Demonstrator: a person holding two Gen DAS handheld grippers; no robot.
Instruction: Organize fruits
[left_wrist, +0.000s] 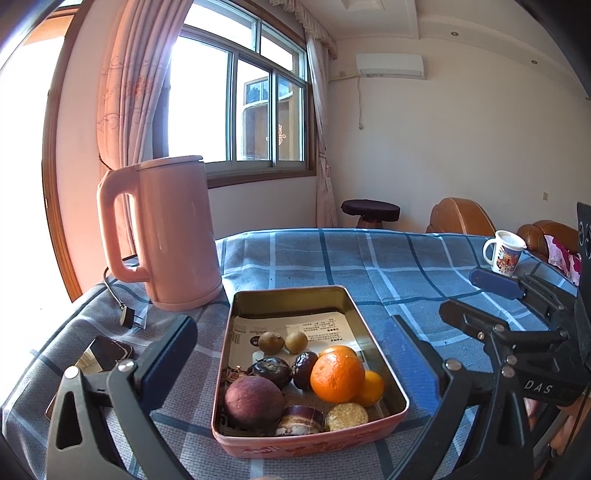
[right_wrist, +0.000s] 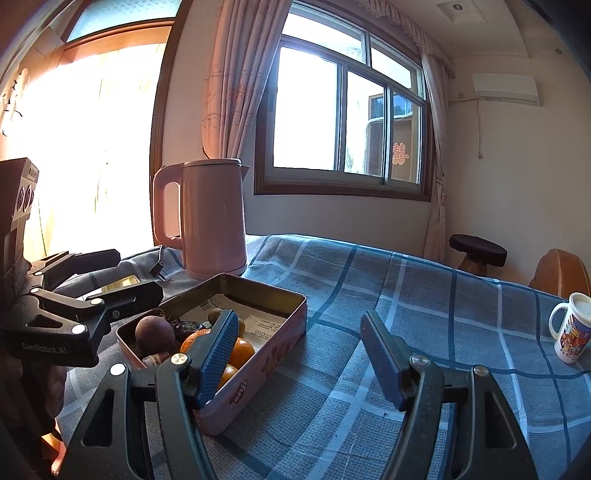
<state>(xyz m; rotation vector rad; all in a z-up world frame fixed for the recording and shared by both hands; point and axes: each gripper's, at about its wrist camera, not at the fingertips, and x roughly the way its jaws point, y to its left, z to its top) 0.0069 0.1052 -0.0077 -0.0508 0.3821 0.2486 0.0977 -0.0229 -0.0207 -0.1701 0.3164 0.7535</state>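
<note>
Plaid tablecloth (left_wrist: 369, 266): tin (left_wrist: 388, 373) w/ fruit, long axis toward window (level).

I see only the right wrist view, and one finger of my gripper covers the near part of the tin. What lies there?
Observer: In the near corner of the tin lies a round pale yellow piece, just in front of a big orange.
Operator: Does the left gripper hold anything?
Observer: No. The left gripper has its jaws wide open on either side of the tin, and the pads do not touch its walls.
Operator: Something flat lies behind that gripper. I cannot tell what.
Observer: It is a phone, lying flat on the cloth beside the gripper's finger.
</note>
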